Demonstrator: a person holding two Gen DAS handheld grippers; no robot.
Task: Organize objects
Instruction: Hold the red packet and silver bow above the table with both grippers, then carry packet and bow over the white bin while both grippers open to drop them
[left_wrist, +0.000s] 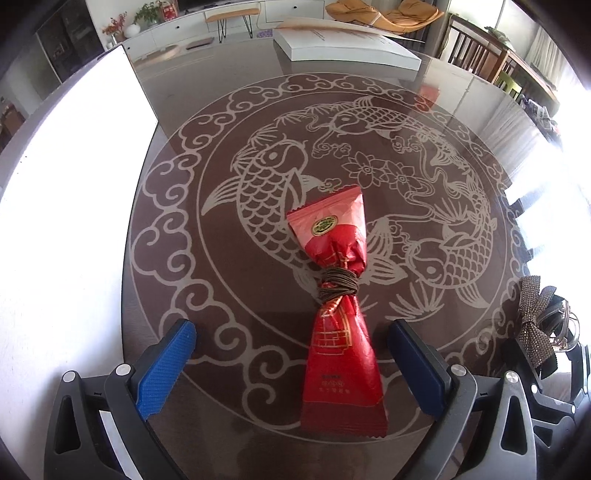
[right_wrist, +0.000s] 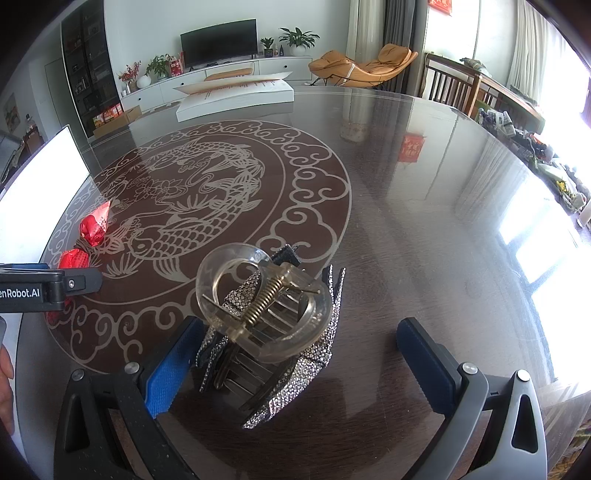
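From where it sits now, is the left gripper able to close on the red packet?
Probably yes. The left gripper is open, and the red packet lies flat on the table between its fingers, lengthwise along them. Nothing lies between the blue pads and the packet. The hair clip sits well off to the right.

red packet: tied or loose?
Tied. A brown cord is wound tightly around the middle of the red packet, pinching it; it lies flat on the table.
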